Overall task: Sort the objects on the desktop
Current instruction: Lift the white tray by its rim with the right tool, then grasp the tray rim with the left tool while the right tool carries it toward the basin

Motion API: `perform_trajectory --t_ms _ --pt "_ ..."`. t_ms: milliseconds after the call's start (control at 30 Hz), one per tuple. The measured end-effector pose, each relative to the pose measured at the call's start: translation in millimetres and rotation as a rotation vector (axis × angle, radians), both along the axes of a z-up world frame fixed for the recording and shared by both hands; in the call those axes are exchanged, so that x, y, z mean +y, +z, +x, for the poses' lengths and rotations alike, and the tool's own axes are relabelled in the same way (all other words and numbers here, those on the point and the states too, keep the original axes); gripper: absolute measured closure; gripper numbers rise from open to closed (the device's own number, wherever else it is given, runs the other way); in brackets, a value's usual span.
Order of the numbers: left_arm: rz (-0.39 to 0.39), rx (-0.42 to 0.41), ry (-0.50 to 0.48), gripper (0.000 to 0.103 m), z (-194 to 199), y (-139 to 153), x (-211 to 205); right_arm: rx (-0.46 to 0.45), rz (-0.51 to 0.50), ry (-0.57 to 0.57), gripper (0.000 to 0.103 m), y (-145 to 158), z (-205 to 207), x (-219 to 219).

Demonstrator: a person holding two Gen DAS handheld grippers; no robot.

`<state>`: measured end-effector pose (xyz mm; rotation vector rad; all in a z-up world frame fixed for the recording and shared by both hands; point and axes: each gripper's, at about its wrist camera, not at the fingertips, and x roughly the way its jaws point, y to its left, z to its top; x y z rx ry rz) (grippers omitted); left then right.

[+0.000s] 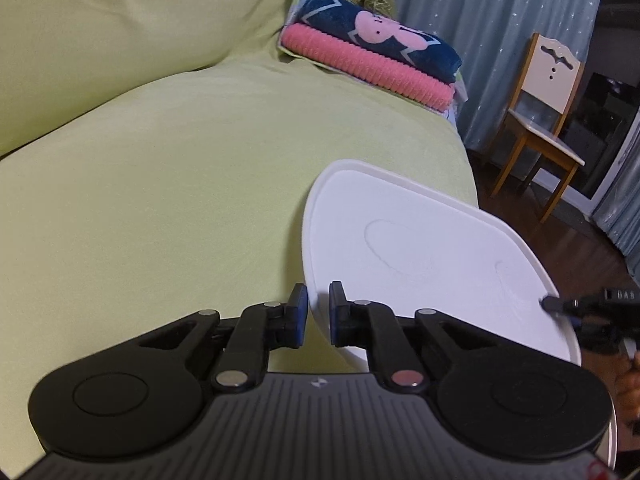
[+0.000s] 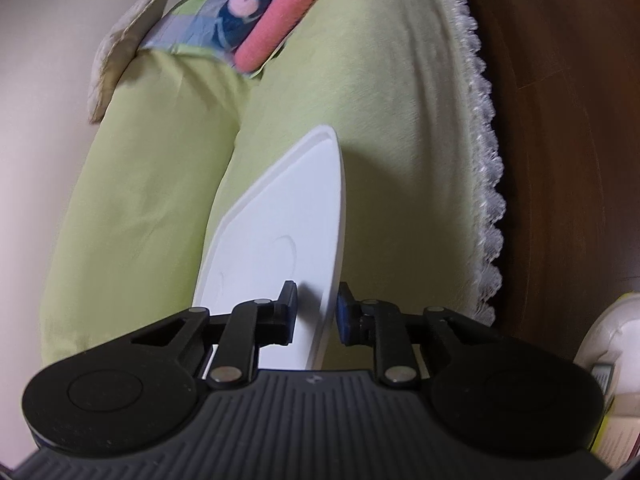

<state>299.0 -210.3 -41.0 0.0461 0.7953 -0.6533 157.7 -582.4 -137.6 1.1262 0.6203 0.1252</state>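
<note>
Above the yellow-green sofa cushion (image 1: pixel 168 184), a white tray (image 1: pixel 416 240) hangs in the air, carried between the two grippers and tipped so that its flat face shows in both wrist views. At its near edge the left gripper (image 1: pixel 318 312) straddles the raised rim, one blue pad on the outside and one on the inner face; the jaws stand narrow, and a thin gap shows on the inner side, so I judge it clamped on the rim but cannot be fully sure the pad presses. Across the tray, the right gripper (image 2: pixel 318 312) has one finger over the inner face and the other outside the edge, with the rim passing between them; the outer pad sits a little off the rim, so whether it grips or merely brackets the edge cannot be told. That same gripper's fingertip appears at the far right in the left wrist view. This tray looks like moulded plastic: stiff, light, smooth and likely slippery under rubber pads, with faint ring marks pressed into its bottom. Its rim is the only sensible hold, since the face offers nothing to pinch. Held at two opposite edges it should stay level; a one-sided grip would let it swing. Folded towels (image 1: pixel 368 56) lie well apart at the sofa's far end.
</note>
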Motion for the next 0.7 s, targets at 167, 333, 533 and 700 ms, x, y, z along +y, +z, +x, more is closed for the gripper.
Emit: perform_trajectory --t_ms 167,333,533,700 --pt "0.156 0.046 -0.019 0.093 -34 -7 35 0.006 -0.043 0.091 0.084 13 -14 39" --pt "0.047 0.074 0.009 0.06 -32 -12 63 0.036 -0.058 0.105 0.082 6 -24 60" --pt "0.029 0.059 -0.004 0.059 -6 -12 44 0.014 -0.074 0.102 0.072 9 -18 52" --pt "-0.028 0.087 -0.008 0.059 10 -18 36 0.003 -0.036 0.079 0.069 1 -2 34"
